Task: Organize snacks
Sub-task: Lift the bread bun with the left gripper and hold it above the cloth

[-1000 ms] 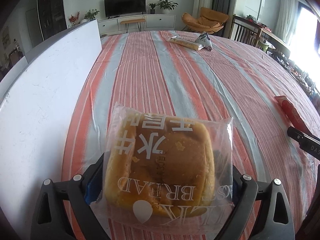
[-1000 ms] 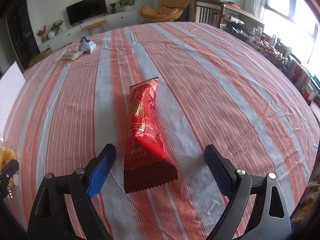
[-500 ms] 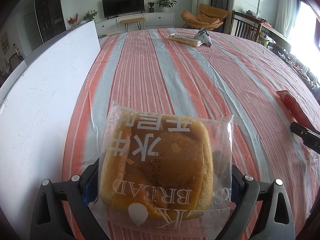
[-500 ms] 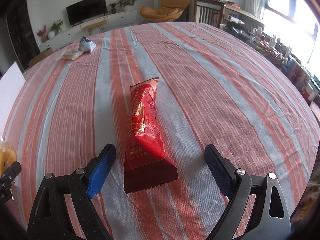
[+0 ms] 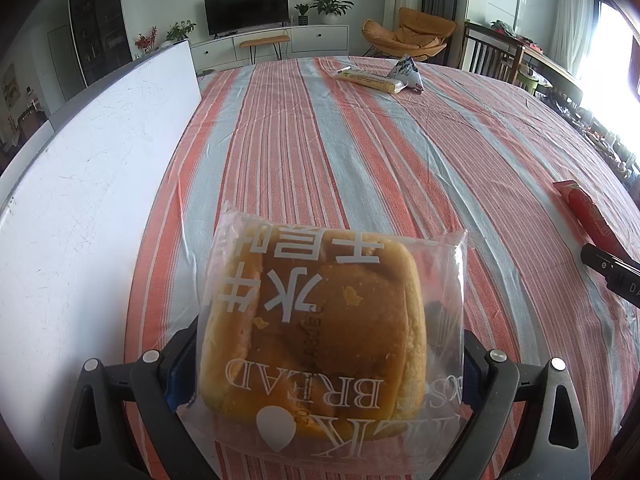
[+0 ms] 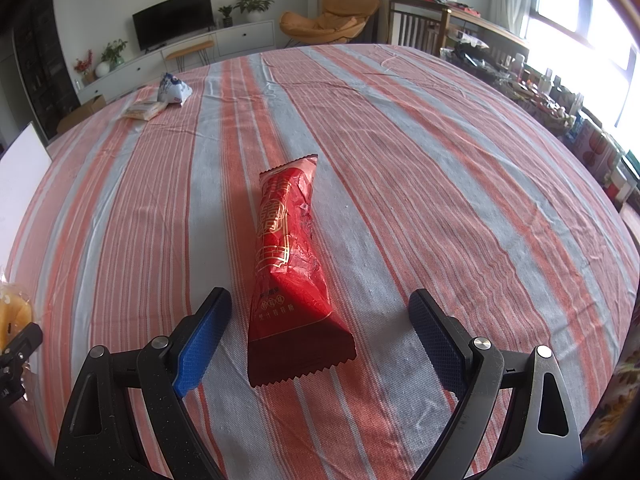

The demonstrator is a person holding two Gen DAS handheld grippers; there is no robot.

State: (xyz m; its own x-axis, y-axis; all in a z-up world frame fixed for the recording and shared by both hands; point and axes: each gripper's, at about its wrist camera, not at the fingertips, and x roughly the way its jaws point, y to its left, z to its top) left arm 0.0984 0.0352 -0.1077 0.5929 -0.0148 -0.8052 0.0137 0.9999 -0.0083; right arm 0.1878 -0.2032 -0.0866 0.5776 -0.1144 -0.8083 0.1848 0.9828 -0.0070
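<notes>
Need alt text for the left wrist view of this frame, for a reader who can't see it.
The left gripper is shut on a clear bag of bread above a striped tablecloth. A white board lies to the left, two small snack packets lie far across the table, and a red packet lies at the right edge.

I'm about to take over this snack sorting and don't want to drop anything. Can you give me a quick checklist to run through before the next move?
1. Left gripper closed on the bagged bread: ok, the bag sits between its fingers.
2. Right gripper open: ok, jaws spread wide.
3. Red snack packet lined up between the right fingers: ok, its near end lies in the gap, untouched.
4. Where the bread should go: cannot tell; only a white board lies beside the striped tablecloth.
5. Far snacks accounted for: ok, yellow packet and white pouch lie touching at the far edge.
</notes>
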